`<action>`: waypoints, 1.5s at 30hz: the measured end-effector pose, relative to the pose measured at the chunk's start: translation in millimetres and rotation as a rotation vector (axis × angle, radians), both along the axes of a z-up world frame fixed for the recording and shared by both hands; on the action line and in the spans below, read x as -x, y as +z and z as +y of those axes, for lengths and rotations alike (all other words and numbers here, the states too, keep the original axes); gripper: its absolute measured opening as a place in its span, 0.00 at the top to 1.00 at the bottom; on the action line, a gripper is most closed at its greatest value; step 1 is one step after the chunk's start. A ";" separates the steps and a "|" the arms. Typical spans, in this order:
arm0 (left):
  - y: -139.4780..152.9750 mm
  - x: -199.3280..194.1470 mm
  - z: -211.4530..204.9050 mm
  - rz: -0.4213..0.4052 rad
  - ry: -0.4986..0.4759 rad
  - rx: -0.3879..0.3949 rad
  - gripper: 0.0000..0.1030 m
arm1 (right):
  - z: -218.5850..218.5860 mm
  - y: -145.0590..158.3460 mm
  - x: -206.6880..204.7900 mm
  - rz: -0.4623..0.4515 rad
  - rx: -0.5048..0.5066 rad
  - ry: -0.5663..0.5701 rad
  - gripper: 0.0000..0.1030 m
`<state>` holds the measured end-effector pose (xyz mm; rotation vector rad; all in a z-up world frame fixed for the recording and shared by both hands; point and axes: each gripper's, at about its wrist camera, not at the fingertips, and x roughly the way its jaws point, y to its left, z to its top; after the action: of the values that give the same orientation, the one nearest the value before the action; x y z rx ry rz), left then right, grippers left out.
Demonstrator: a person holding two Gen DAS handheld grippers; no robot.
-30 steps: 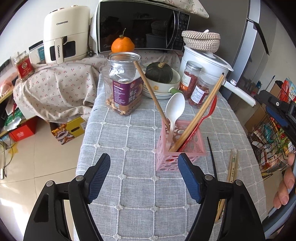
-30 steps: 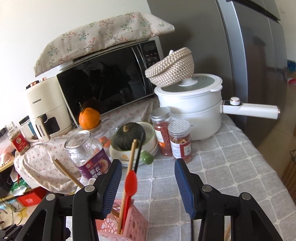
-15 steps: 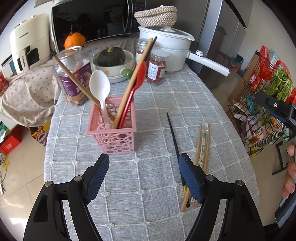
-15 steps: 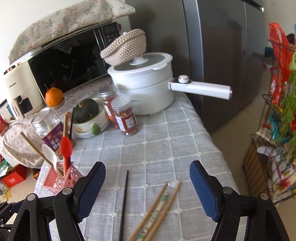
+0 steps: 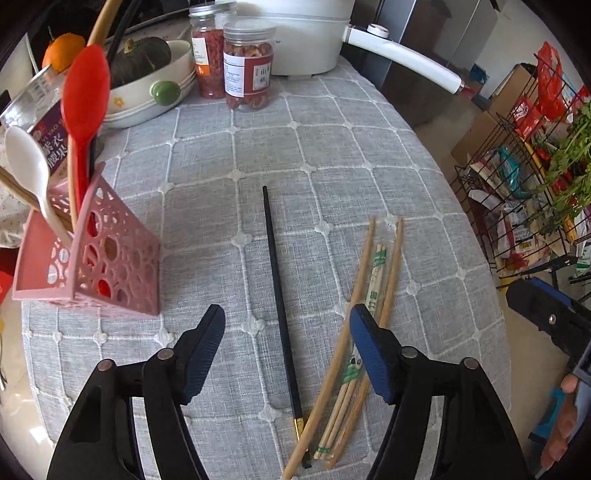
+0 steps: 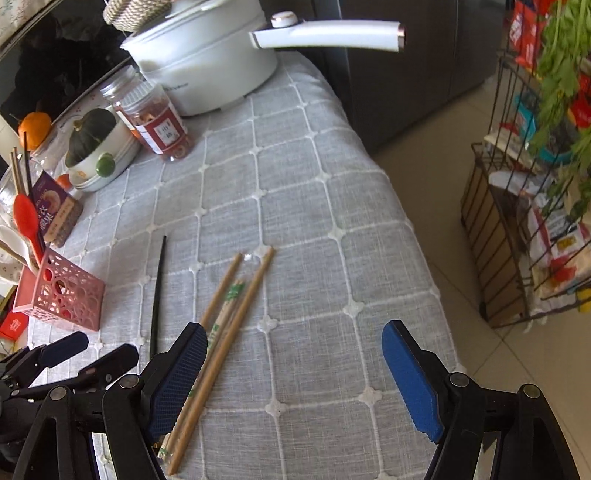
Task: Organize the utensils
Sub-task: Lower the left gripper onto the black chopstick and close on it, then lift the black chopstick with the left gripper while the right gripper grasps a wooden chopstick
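A pink perforated holder [image 5: 110, 266] stands at the table's left with a red spoon [image 5: 83, 99], a white spoon [image 5: 26, 162] and chopsticks in it; it also shows in the right wrist view [image 6: 62, 295]. A black chopstick [image 5: 277, 288] lies on the grey cloth, and it shows in the right wrist view [image 6: 157, 291] too. Wooden chopsticks with a wrapped pair [image 5: 365, 306] lie right of it, also seen from the right wrist [image 6: 225, 314]. My left gripper [image 5: 288, 350] is open above the black chopstick. My right gripper [image 6: 295, 376] is open and empty beside the wooden chopsticks.
Two jars [image 5: 247, 66], a bowl with a squash [image 5: 147, 74], a labelled jar [image 5: 44, 122] and a white pot with a long handle [image 6: 325, 35] stand at the back. A wire rack of groceries [image 6: 535, 221] stands right of the table's edge [image 6: 424, 266].
Both grippers have moved right and down toward the loose chopsticks. The holder has slid to the left edge of both views. Both stay open.
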<state>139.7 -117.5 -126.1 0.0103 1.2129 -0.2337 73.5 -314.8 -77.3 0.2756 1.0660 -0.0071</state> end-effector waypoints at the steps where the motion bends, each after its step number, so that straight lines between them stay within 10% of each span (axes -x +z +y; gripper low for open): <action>1: -4.3 -6.4 -2.4 0.009 0.003 0.010 0.45 | -3.7 -5.2 -2.1 0.014 -0.013 -0.005 0.21; 6: -23.5 -33.0 -6.4 0.000 0.023 -0.006 0.72 | -14.2 -24.1 -15.2 0.066 -0.011 -0.007 0.21; 18: -43.5 -61.1 5.4 0.004 0.054 0.020 0.94 | -24.0 -54.6 -34.0 0.131 0.019 0.030 0.21; 39: 92.5 53.7 50.5 -0.364 -0.021 -0.018 0.95 | 13.8 -55.3 -41.7 0.161 -0.076 0.042 0.22; 45: 94.3 58.5 79.2 -0.373 -0.010 0.011 0.94 | 23.6 -67.0 -58.1 0.190 -0.056 0.016 0.44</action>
<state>81.3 -38.3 -31.8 0.0486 0.8405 -0.2353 131.6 -291.2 -144.2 0.3219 1.2584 0.0117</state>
